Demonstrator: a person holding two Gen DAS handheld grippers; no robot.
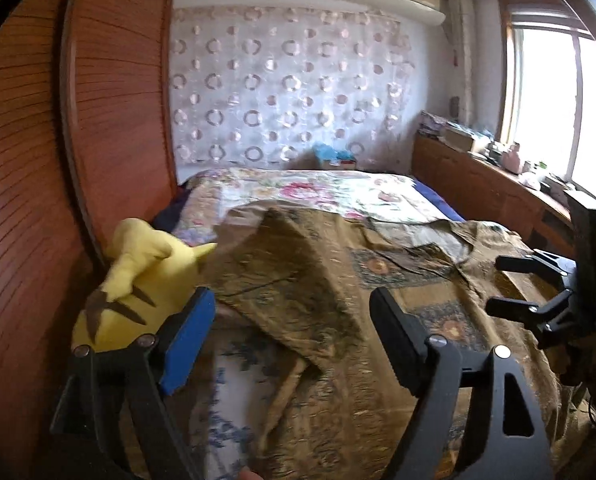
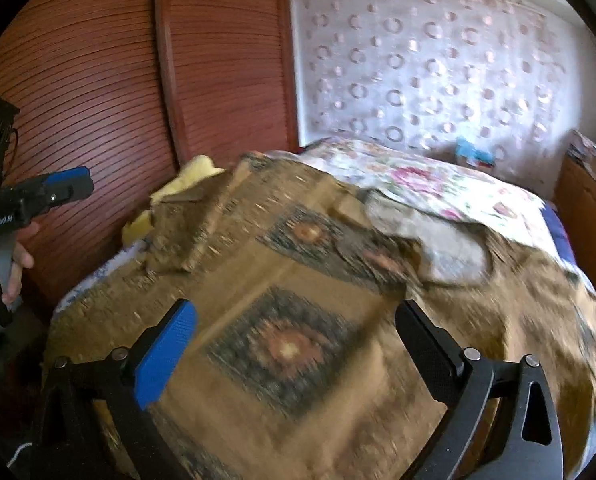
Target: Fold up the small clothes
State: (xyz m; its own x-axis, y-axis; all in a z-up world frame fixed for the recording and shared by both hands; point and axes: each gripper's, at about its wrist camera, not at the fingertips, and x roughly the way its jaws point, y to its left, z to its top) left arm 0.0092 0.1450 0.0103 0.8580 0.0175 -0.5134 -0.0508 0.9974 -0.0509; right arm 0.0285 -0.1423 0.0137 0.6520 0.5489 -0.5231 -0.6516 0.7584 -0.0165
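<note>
A brown, gold-patterned garment (image 1: 338,280) lies spread over the bed, with one flap folded over into a ridge at its left side and a pale lining showing near the collar (image 2: 450,248). My left gripper (image 1: 293,320) hovers just above the folded flap, jaws wide apart and nothing between the pads. My right gripper (image 2: 298,344) stands open over the patterned middle of the garment (image 2: 289,344), also holding nothing. Each gripper shows in the other's view: the right gripper (image 1: 510,284) at the right edge, the left gripper (image 2: 63,188) at the left edge in a hand.
A yellow plush toy (image 1: 137,280) lies at the bed's left edge against the slatted wooden wardrobe (image 1: 25,200). A floral sheet (image 1: 318,192) covers the far bed. A low wooden cabinet (image 1: 478,184) with clutter runs under the window at the right.
</note>
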